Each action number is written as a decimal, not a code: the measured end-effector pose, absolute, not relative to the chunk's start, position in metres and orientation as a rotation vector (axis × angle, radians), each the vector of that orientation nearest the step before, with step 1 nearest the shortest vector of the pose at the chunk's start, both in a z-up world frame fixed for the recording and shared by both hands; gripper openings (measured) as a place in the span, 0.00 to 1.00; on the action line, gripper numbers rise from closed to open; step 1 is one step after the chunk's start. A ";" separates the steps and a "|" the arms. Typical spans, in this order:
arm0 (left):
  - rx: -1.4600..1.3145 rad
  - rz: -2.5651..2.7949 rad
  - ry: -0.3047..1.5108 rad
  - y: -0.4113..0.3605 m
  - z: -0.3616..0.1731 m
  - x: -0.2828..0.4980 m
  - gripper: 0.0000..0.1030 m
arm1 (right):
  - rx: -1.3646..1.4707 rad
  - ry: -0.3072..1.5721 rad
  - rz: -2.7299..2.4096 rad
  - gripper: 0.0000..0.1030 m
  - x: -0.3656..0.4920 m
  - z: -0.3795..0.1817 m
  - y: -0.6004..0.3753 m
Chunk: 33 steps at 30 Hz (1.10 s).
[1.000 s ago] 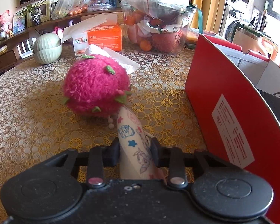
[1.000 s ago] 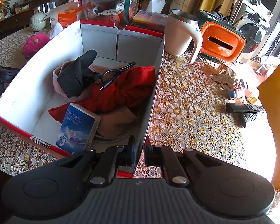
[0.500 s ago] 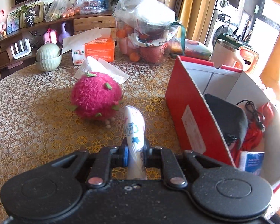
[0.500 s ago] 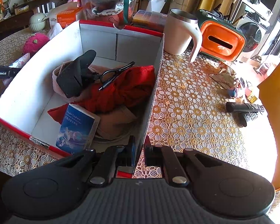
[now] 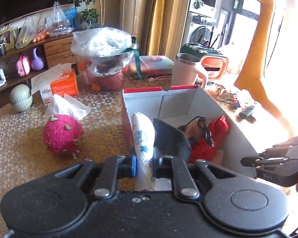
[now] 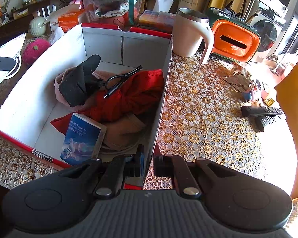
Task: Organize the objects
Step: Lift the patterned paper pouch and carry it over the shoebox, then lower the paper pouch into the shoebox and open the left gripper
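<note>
Left hand-held gripper (image 5: 144,161) clamps a white printed pouch (image 5: 143,136), held above the red box (image 5: 230,123) on the bench (image 6: 198,107); right hand-held gripper (image 6: 148,159) pinches the box wall; blue book (image 6: 82,138) inside reads "Double Toughness"; orange tissue carton (image 5: 62,84) reads "KAIXIN".

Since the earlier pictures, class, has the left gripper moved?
Yes. The left gripper, shut on the white pouch, has moved away from the pink plush toward the box, whose inside it now overlooks.
</note>
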State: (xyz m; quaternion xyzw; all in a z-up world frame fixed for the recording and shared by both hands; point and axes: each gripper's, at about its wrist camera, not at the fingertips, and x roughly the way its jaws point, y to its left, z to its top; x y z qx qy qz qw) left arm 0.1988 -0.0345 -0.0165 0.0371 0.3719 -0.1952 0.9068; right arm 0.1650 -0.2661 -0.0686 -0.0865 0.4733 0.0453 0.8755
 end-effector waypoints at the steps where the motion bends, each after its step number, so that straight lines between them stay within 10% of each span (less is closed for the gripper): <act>1: 0.084 -0.413 0.764 -0.040 -0.014 0.199 0.12 | -0.179 0.987 0.094 0.09 0.165 -0.069 -0.266; 33: 0.256 -0.458 0.904 -0.152 -0.076 0.271 0.19 | -0.178 0.962 0.123 0.08 0.160 -0.069 -0.271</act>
